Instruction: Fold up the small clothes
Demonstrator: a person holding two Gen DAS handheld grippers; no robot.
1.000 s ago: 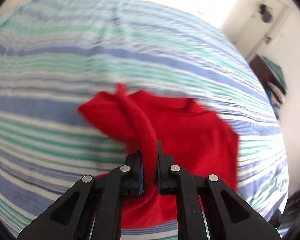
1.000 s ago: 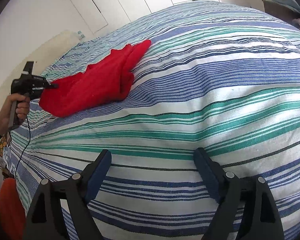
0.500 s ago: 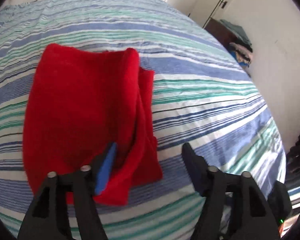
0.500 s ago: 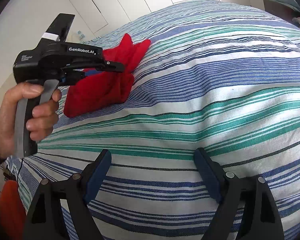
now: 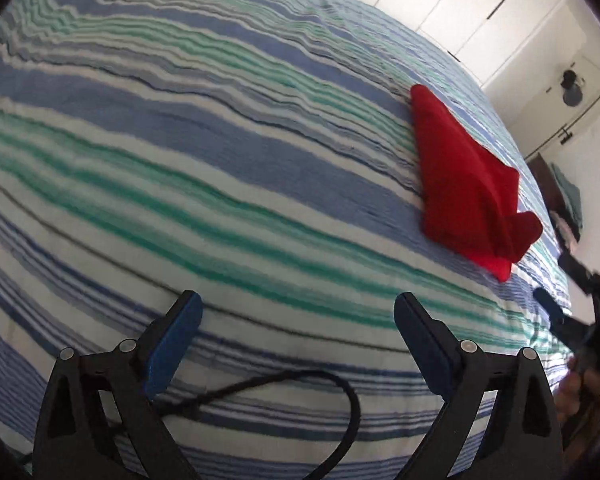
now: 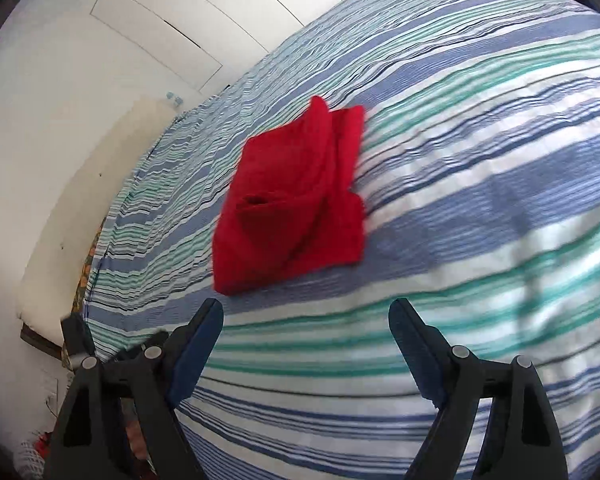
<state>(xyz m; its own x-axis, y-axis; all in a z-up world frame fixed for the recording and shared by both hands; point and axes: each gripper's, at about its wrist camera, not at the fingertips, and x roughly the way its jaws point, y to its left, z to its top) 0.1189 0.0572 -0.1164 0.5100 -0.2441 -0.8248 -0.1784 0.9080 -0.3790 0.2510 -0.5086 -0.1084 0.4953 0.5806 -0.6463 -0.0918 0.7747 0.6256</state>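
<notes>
Red garment (image 6: pixel 296 204) just beyond spread right gripper (image 6: pixel 306 332) (left gripper (image 5: pixel 298 320) farther)

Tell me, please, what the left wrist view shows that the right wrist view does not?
Only the left wrist view shows a black cable looped on the bed, a door and the right gripper at the edge. Only the right shows a cream headboard. Both show the red garment lying folded, ungripped, on the striped bedspread.
</notes>
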